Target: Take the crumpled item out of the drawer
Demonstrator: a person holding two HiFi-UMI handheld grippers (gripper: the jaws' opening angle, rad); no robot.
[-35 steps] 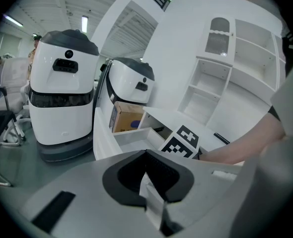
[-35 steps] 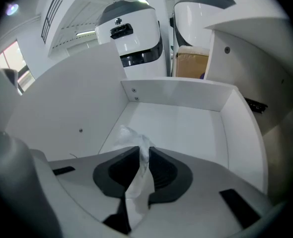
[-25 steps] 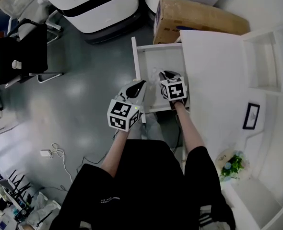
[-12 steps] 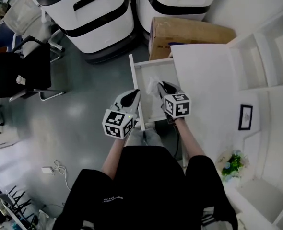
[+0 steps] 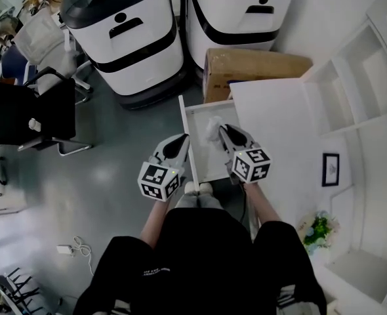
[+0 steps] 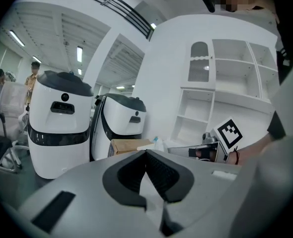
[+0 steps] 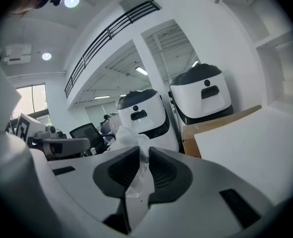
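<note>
Head view: white machines (image 5: 128, 38) and a cardboard box (image 5: 259, 64) stand behind the open drawer (image 5: 185, 133). The left gripper (image 5: 180, 140), just outside the drawer's left wall, has its jaws pressed together on nothing. The right gripper (image 5: 221, 131) grasps the crumpled item (image 5: 212, 128), white, over the drawer.

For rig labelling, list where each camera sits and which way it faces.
Head view: on the person's head, facing steeply down at the open drawer; shows forearms, left claw, and right claw gripping the crumpled item.
Left gripper view: rides the left claw, facing along its closed jaws toward white machines and shelves.
Right gripper view: rides the right claw, facing along jaws clamping the crumpled item, toward those machines.
Shared: both gripper views show the cardboard box and the other claw.
</note>
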